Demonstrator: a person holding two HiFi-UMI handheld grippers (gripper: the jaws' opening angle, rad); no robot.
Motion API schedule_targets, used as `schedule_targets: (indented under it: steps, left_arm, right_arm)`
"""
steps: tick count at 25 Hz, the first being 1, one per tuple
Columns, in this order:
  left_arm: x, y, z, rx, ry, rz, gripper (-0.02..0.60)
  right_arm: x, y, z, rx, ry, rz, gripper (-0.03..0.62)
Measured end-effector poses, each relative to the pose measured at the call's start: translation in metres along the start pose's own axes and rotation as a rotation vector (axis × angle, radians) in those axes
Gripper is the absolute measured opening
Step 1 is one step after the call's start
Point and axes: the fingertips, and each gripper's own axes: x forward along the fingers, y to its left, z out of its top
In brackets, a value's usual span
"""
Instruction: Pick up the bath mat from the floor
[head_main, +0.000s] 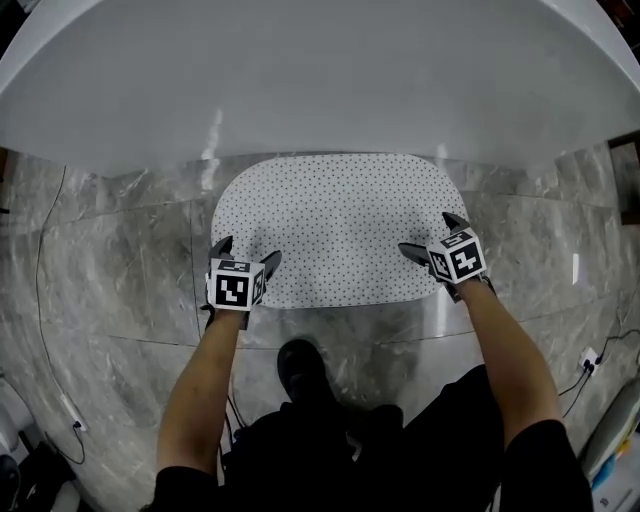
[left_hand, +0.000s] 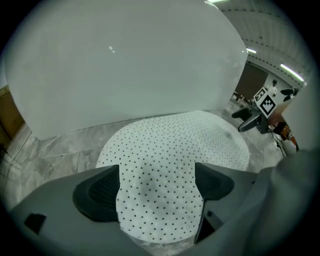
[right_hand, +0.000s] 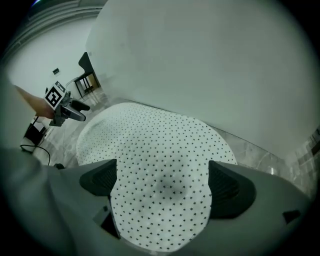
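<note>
A white bath mat with small black dots lies flat on the grey marble floor, right against the foot of the white bathtub. My left gripper hangs open over the mat's near left corner. My right gripper hangs open over the near right corner. In the left gripper view the mat fills the gap between the spread jaws of the left gripper, and the right gripper shows at far right. The right gripper view shows the mat between the wide jaws of the right gripper. Neither gripper holds anything.
A large white bathtub spans the top of the head view, its curved wall just beyond the mat. The marble floor spreads on both sides. Cables run along the floor at left, another cable with a plug at right. The person's shoe stands just before the mat.
</note>
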Motion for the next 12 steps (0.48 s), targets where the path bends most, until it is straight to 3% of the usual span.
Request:
schedule_targets:
  steps: [5,12]
  left_arm:
    - [0.013,0.008,-0.017,0.101,0.073,0.006,0.489]
    - [0.034,0.011,-0.027,0.116,0.118,-0.023,0.489]
  right_arm:
    - [0.014,-0.009,-0.006,-0.022,0.024,-0.015,0.563]
    - [0.031,-0.025,-0.036,0.004,0.098,-0.047,0.565]
